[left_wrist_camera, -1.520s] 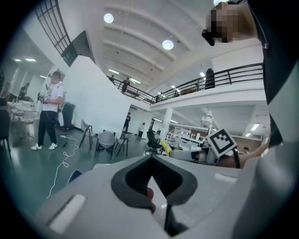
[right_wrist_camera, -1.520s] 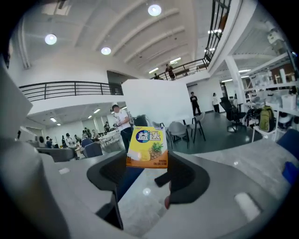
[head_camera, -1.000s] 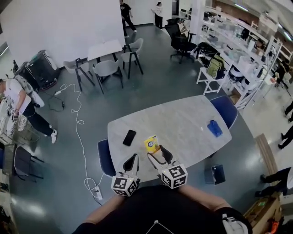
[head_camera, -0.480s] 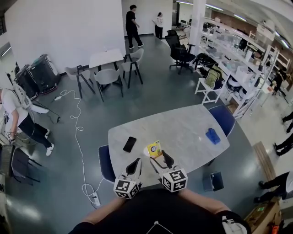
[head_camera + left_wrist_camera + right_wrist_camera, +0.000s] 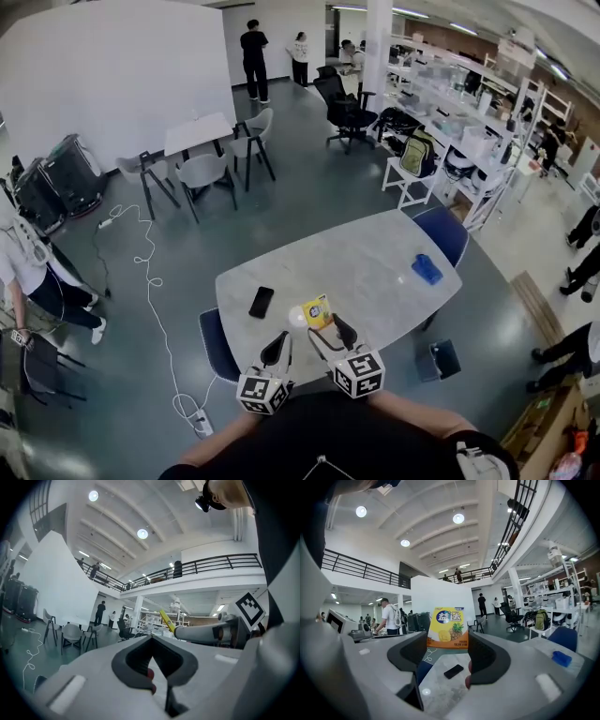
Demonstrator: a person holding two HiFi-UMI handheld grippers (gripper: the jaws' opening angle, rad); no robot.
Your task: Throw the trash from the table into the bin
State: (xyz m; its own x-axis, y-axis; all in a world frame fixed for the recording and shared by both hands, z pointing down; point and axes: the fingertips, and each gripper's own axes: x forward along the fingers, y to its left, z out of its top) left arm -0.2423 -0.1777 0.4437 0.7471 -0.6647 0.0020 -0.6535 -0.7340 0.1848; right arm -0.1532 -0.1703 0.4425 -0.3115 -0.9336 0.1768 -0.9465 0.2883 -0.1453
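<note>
Change since a second ago: the yellow packet and both grippers are keeping their places over the near table edge, while the head view is taking in more of the far room.

Item 1, yellow packet (image 5: 317, 311) with pineapple print: it is standing upright and face-on between the fingers (image 5: 487, 660) of the right gripper (image 5: 326, 325). Its two side edges are meeting the inner faces of the finger ends. Its lower edge is hanging clear of the tabletop in the right gripper view, and the top half is rising above the finger ends.

Item 2, right gripper: it is gripping the packet with its jaws set wide.

Item 3, left gripper (image 5: 278, 339): it is hovering just beside the right one, with its jaws closed tip to tip and nothing between them.

Item 4, pale marbled table (image 5: 375, 262): it is carrying a black phone (image 5: 262, 302) near the packet, on the left in the head view, and a blue object (image 5: 427, 269) well apart at the far right end.

Item 5, blue chairs: one (image 5: 214, 342) is sitting at the near left edge and one (image 5: 441, 234) at the far right end.

Item 6, white cable (image 5: 155, 281): it is trailing across the grey floor to the left.
</note>
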